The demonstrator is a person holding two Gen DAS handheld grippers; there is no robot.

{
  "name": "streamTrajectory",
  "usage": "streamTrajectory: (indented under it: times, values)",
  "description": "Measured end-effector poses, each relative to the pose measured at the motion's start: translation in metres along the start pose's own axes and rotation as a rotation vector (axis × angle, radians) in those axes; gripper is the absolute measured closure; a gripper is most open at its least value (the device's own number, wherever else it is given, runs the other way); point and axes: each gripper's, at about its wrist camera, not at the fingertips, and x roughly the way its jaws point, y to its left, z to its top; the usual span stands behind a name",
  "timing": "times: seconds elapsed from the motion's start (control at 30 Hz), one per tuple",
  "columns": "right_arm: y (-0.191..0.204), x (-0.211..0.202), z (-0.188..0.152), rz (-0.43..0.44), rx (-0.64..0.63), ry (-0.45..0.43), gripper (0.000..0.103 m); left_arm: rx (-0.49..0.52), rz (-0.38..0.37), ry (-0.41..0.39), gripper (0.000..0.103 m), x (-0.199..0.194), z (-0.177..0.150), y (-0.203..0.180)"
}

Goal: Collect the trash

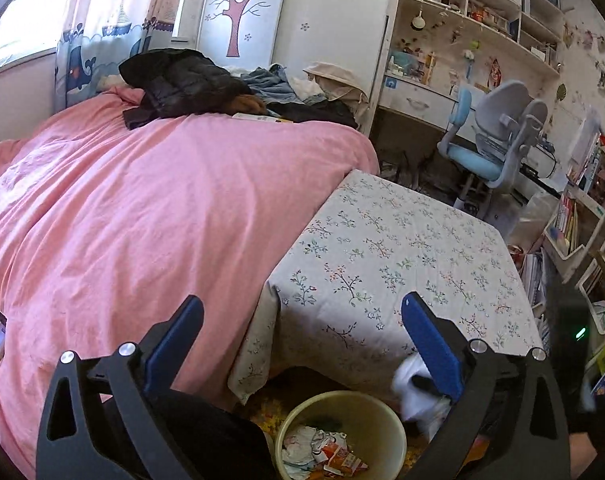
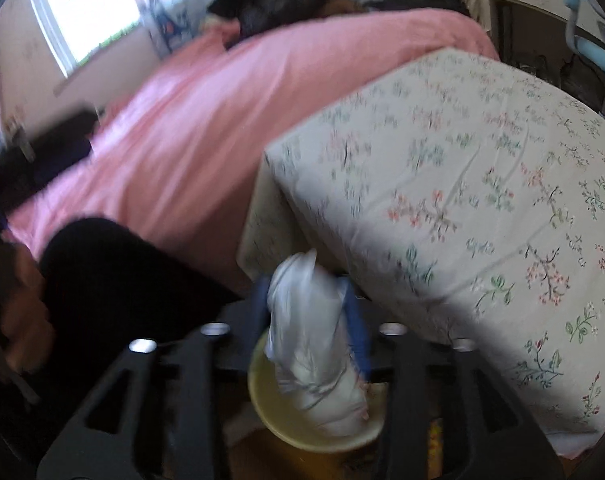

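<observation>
Dropping stage — the right hand-held gripper [image 2: 308, 312] hangs just above the round pale-yellow plastic waste bin [image 1: 386, 420], a crumpled white plastic-bag bundle [image 2: 314, 340] between its blue pads; blur hides whether the pads press it, so I cannot tell if it is gripped or let go. Left hand-held gripper [image 1: 302, 344] stands wide open, empty, also above the bin. Bin sits on the floor beside the flower-print covered table [image 1: 402, 248], already holding crumpled wrappers [image 1: 322, 452] — white paper, an orange-red packet. Table top above the bin shows no trash, so I judge collecting nearly done. Bundle looks soft, wrinkled, elongated, its lower end reaching over the bin mouth.
</observation>
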Motion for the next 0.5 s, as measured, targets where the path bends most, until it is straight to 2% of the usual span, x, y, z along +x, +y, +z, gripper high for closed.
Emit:
streamTrajectory:
  times: [0.1,0.2,0.3,0.37,0.5]
  values:
    - [0.005,0.009,-0.004,-0.051,-0.040,0.032,0.046,0.014,0.000,-0.003,0.008,-0.001,-0.001,-0.004]
    - [0.001,0.007,-0.004,-0.096,-0.039,0.017,0.042,0.021,-0.001,-0.008,0.008,-0.002,-0.001,-0.002]
    - [-0.012,0.001,0.003,-0.168,0.016,-0.019,0.027,0.031,0.002,-0.023,0.008,-0.001,0.004,-0.003]
    - [-0.021,-0.006,0.008,-0.218,0.049,-0.045,0.022,0.042,0.007,-0.030,0.008,0.003,0.010,-0.005]
    - [-0.040,-0.028,0.024,-0.395,0.103,-0.126,0.014,0.066,0.016,-0.048,0.008,0.016,0.025,-0.013]
